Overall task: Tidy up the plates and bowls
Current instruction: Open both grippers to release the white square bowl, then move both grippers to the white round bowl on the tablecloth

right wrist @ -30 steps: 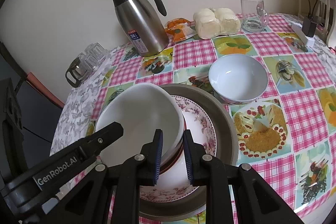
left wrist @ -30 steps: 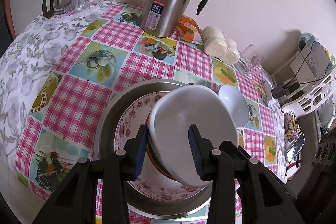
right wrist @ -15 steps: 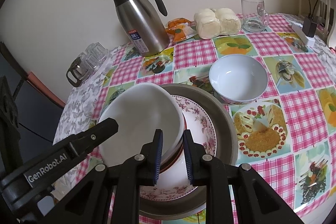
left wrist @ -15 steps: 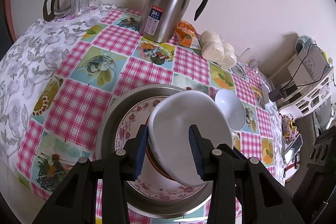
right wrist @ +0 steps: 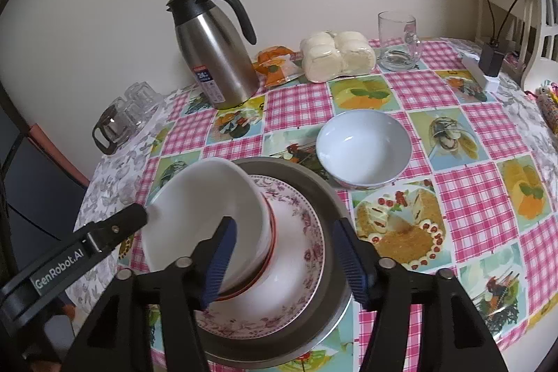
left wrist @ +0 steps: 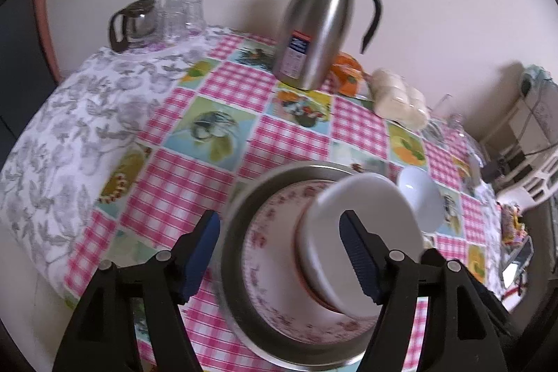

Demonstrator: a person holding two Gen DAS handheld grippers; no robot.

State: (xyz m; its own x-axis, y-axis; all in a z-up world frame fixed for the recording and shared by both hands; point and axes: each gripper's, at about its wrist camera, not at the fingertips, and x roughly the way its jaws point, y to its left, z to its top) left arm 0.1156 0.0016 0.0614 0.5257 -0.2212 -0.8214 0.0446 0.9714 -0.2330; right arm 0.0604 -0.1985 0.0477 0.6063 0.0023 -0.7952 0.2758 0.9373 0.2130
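A large white bowl (right wrist: pixel 209 208) leans tilted on a red-rimmed dish, atop a floral plate (right wrist: pixel 300 253) inside a round metal pan (right wrist: pixel 336 211). My right gripper (right wrist: pixel 284 255) is opening: one pad hangs inside the bowl, the other over the pan's rim, neither pressing. My left gripper (left wrist: pixel 279 243) is opening too, astride the pan's near rim (left wrist: pixel 237 232) and the white bowl (left wrist: pixel 369 225), touching nothing. One of the left gripper's fingers (right wrist: pixel 115 227) reaches the bowl's left rim. A smaller white bowl (right wrist: pixel 362 149) stands upright on the cloth beyond the pan.
A steel jug (right wrist: pixel 216 58) stands at the back by an orange packet (right wrist: pixel 275 65) and wrapped buns (right wrist: pixel 338 54). A glass mug (right wrist: pixel 397 40) is behind the small bowl. A glass teapot with tumblers (right wrist: pixel 118 121) sits far left. A charger (right wrist: pixel 490 61) lies at the right edge.
Both grippers' jaws have spread wide and come off the white bowl's rim. The bowl stays tilted on the stack. The left view has swung, showing more of the table.
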